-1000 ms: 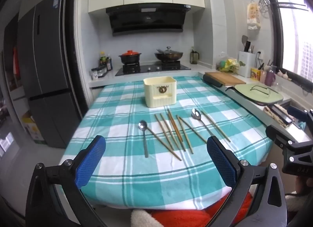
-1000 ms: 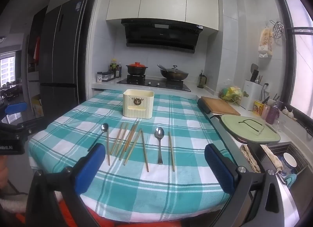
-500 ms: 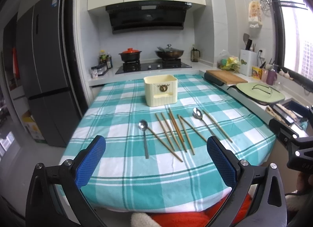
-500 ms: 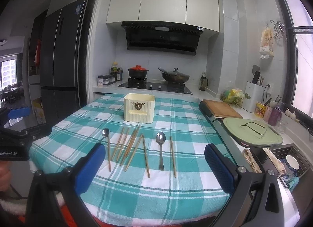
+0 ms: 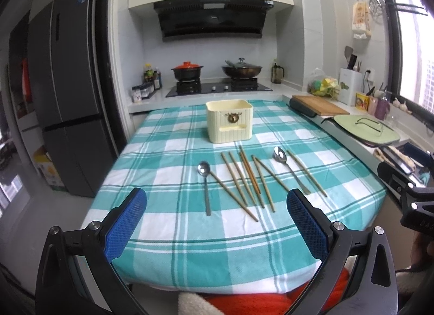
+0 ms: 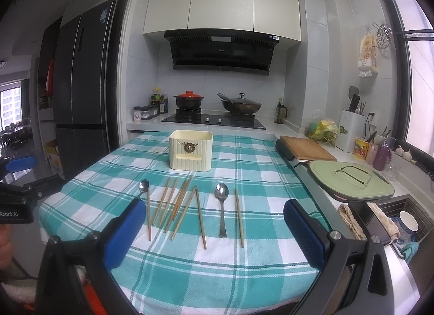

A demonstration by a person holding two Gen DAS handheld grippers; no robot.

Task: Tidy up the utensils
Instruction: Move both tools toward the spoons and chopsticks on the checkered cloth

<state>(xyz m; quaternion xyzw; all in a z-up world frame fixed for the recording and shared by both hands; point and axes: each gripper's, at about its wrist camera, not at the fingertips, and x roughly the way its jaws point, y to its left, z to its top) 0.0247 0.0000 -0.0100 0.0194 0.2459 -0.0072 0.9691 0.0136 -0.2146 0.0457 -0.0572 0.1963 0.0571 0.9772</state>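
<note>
Left wrist view: the left gripper (image 5: 215, 207) hangs over the near edge of the bench (image 5: 168, 136), jaws wide and holding nothing. The right gripper (image 6: 214, 220) does the same, jaws wide and bare. The task looks unstarted. All the utensils lie flat on the checked cloth between the grippers and the holder (image 5: 229, 121), which stands further back near the middle of the bench and appears to hold nothing. There are two spoons, the left spoon (image 5: 205, 179) and the right spoon (image 5: 287, 165), with a loose fan of chopsticks (image 5: 244, 179) between them and one more pair just right of the right spoon. Everything is left to gather and drop into the holder. Against the frames a second ago, both cameras have tilted and risen a little, so the bench sits lower in view; no utensil has shifted and the jaws are as wide as before.
</note>
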